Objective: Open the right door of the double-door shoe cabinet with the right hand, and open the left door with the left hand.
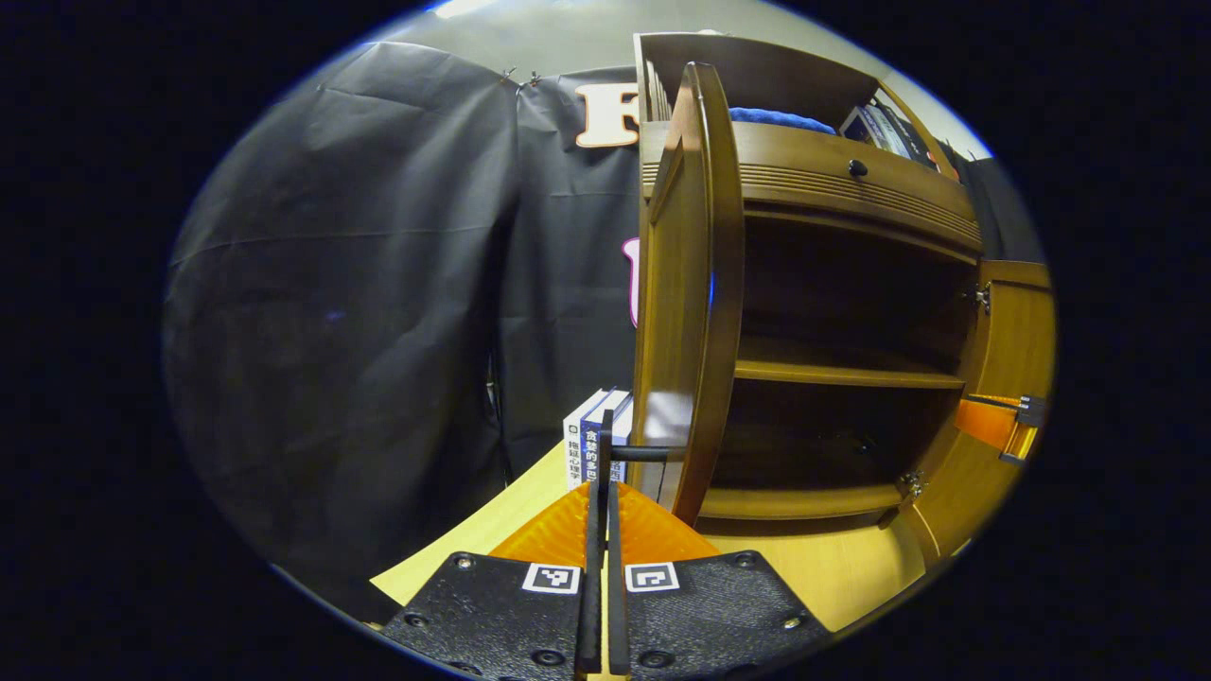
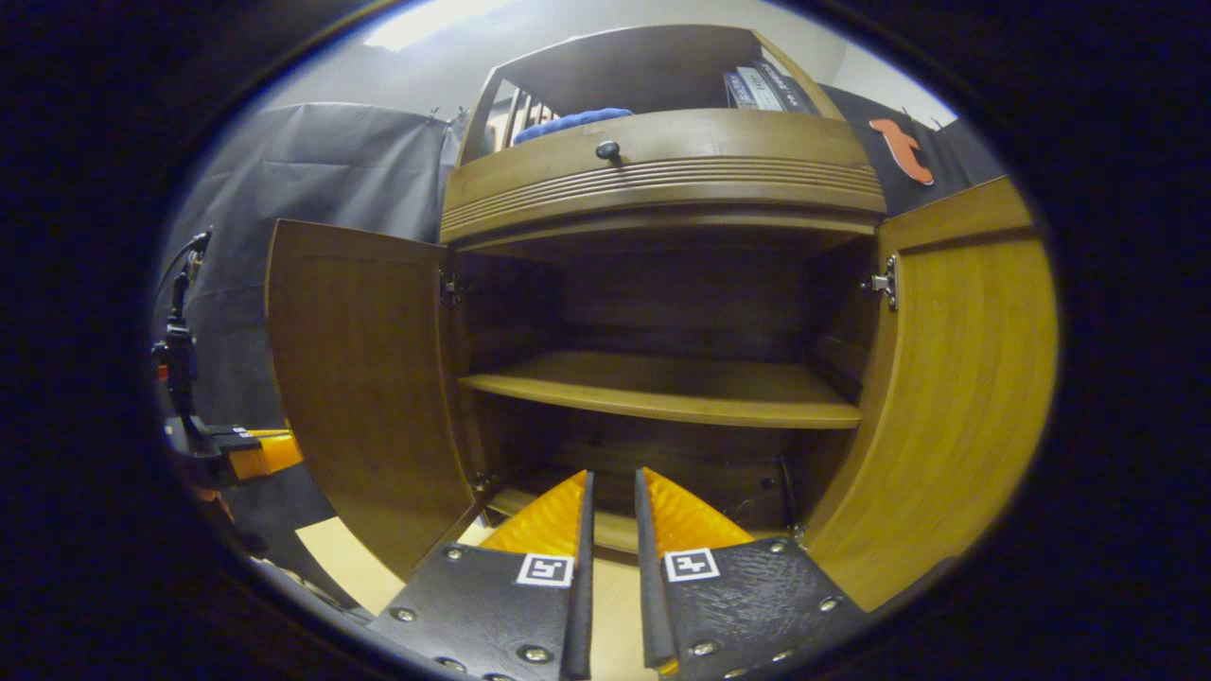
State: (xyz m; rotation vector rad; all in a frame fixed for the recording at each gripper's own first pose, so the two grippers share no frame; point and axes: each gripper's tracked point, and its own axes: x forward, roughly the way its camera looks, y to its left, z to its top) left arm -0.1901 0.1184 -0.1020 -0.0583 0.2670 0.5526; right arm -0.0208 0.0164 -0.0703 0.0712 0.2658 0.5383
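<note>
The wooden shoe cabinet (image 2: 662,170) stands with both doors swung out. In the left gripper view the left door (image 1: 689,284) shows edge-on, and its thin dark handle (image 1: 643,453) sticks out toward me. My left gripper (image 1: 603,492) is shut on that handle, fingers nearly together. In the right gripper view the left door (image 2: 359,378) hangs wide at the left and the right door (image 2: 956,378) wide at the right. My right gripper (image 2: 612,478) is open in front of the lower compartment, with nothing between its fingers. The left gripper (image 2: 227,449) also shows beyond the left door.
Inside, a middle shelf (image 2: 662,388) divides the bare dark interior. A drawer with a round knob (image 2: 607,149) sits above the doors, with a blue cloth (image 2: 572,121) and books on top. Upright books (image 1: 596,440) stand on the pale tabletop (image 1: 473,553) beside the left door.
</note>
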